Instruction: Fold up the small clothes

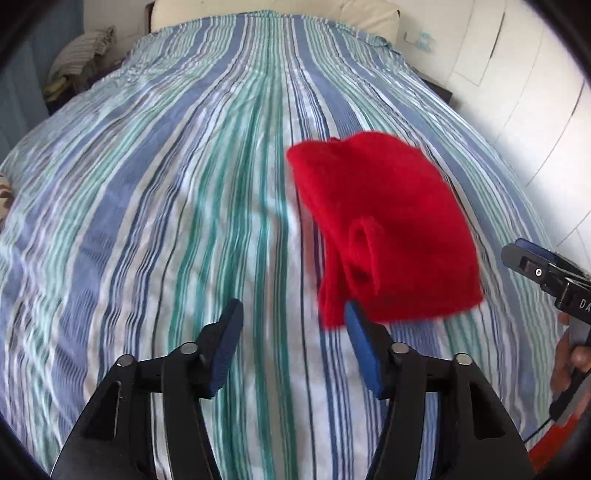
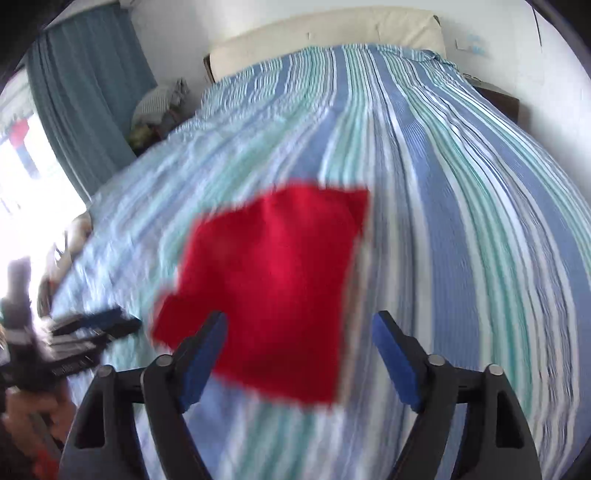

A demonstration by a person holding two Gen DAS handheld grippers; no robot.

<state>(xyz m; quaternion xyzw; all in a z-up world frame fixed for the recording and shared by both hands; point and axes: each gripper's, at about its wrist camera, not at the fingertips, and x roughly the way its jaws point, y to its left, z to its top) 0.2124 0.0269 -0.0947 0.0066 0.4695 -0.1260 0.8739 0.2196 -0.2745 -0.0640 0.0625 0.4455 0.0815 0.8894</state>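
The left gripper [image 1: 293, 328] has its two blue pads spread apart, with nothing between them. The red cloth [image 1: 384, 229] lies in front of it and off to its right, and its right pad sits right at the near corner of the cloth. I cannot tell if it touches.

The right gripper [image 2: 297, 345] is spread wide too and holds nothing. The cloth lies just ahead of it, a bit to its left, and its left pad crosses over the near edge.

The cloth looks partly folded. Its long side runs away from both tools, up the bed. Both tools look about as near.

Under it is a blue, green and white striped bedsheet [image 1: 147, 206]. A cream headboard [image 2: 325, 33] stands at the far end.
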